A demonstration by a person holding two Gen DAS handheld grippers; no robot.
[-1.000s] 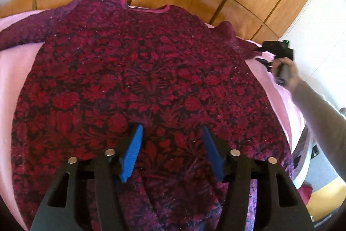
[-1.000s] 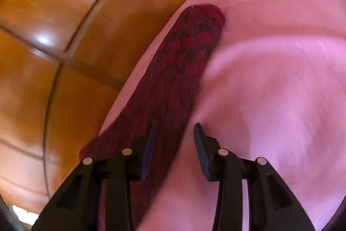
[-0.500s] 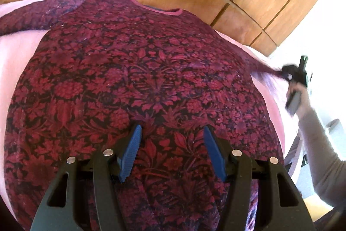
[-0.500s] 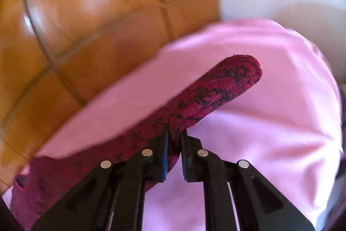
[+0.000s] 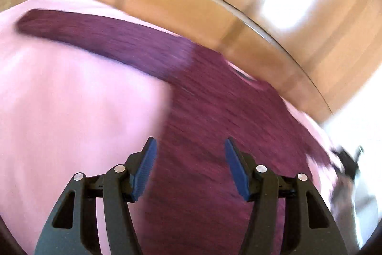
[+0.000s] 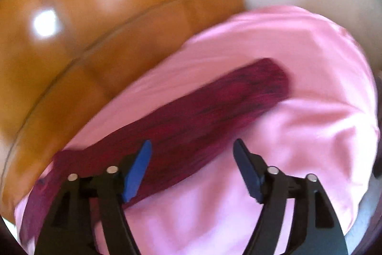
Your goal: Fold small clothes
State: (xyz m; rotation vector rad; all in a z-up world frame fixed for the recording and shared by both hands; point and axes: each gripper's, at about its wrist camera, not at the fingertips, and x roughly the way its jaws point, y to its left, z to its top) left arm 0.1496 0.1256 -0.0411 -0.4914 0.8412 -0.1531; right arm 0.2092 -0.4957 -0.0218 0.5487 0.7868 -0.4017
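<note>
While right fingers [image 6: 192, 169] open above sleeve [image 6: 214, 116], left fingers [image 5: 189, 169] spread, empty, over top [image 5: 214, 135]

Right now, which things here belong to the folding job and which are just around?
In the job:
- dark red patterned knit sweater, sleeves spread out
- left gripper, open
- right gripper, jaws opening, holding nothing

Just around:
- pink bedsheet
- glossy wooden panelled wall

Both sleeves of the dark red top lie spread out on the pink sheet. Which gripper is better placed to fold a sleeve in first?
Probably the right gripper. Its jaws are opening with nothing pinched, and the right sleeve lies just ahead of them. The left gripper hangs open over the body of the top, farther from the left sleeve.
</note>
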